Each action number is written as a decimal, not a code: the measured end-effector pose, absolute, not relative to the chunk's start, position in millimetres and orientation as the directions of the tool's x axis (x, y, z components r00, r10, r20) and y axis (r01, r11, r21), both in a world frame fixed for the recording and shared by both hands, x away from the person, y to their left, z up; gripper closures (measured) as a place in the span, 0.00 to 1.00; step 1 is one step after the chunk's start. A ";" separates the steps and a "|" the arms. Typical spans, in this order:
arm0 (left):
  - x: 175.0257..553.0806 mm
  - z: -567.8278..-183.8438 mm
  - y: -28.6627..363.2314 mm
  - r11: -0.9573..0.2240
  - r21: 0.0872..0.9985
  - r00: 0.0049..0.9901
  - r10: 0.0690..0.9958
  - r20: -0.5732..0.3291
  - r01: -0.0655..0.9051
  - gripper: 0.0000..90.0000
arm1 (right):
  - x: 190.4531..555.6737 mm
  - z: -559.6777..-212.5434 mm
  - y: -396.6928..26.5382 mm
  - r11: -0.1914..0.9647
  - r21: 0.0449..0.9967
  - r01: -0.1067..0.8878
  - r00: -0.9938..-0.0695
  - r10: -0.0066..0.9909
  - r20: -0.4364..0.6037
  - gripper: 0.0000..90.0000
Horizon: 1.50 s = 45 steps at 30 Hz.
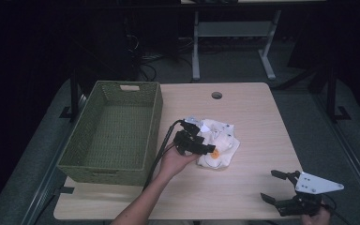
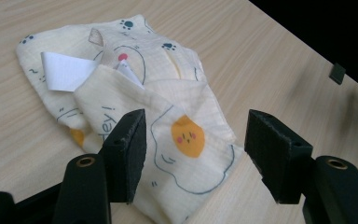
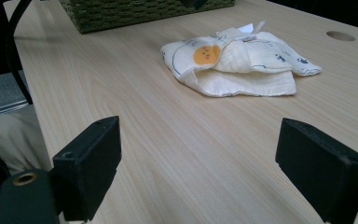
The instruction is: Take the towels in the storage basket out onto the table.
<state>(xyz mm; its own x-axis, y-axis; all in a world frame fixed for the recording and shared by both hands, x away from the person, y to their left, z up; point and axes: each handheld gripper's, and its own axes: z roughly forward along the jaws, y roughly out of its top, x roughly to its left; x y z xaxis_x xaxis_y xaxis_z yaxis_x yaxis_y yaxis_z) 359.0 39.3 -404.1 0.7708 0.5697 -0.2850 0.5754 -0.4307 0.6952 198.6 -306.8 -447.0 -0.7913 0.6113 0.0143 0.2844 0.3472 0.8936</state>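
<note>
High view: the folded cream muslin cloth printed with a fried egg and paw marks [image 1: 219, 143] lies on the light wooden tabletop [image 1: 253, 117], right of the green woven basket [image 1: 115, 133]. The left gripper [image 1: 205, 146] hovers at the cloth's left edge, jaws parted with nothing clamped. The right gripper [image 1: 273, 185], also spread and empty, sits well apart near the tabletop's front right corner.
</note>
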 end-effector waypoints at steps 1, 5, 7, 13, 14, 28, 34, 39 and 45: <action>359.0 -404.1 39.3 -0.431 0.695 0.771 0.570 -0.285 0.575 0.42 | 198.6 -447.0 -306.8 0.347 0.894 0.284 -0.791 0.611 0.014 0.15; 347.7 -403.7 45.0 -0.433 0.708 0.786 0.551 -0.281 0.557 0.41 | 198.6 -447.2 -307.0 0.347 0.893 0.286 -0.791 0.612 0.015 0.15; 343.9 -404.2 47.4 -0.438 0.713 0.794 0.540 -0.279 0.548 0.41 | 198.9 -447.6 -307.3 0.346 0.894 0.286 -0.791 0.612 0.016 0.15; 334.8 -405.0 54.8 -0.435 0.724 0.798 0.540 -0.266 0.535 0.38 | 198.5 -447.8 -306.0 0.355 0.889 0.290 -0.791 0.612 0.014 0.15; 333.0 -405.2 55.9 -0.435 0.725 0.798 0.542 -0.263 0.534 0.38 | 198.6 -447.7 -305.8 0.356 0.889 0.289 -0.791 0.612 0.012 0.15; 311.4 -409.9 70.7 -0.439 0.746 0.817 0.525 -0.239 0.501 0.37 | 198.7 -449.2 -305.9 0.356 0.887 0.294 -0.786 0.618 0.013 0.15; 300.4 -415.1 79.0 -0.430 0.755 0.819 0.522 -0.239 0.495 0.37 | 198.8 -450.1 -306.2 0.357 0.885 0.299 -0.784 0.620 0.014 0.15; 292.6 -417.5 82.8 -0.424 0.760 0.820 0.518 -0.242 0.492 0.36 | 198.0 -450.4 -306.5 0.354 0.884 0.305 -0.779 0.627 0.018 0.15; 277.4 -419.5 92.8 -0.407 0.779 0.823 0.518 -0.232 0.476 0.36 | 197.3 -451.0 -306.2 0.359 0.883 0.302 -0.780 0.626 0.012 0.15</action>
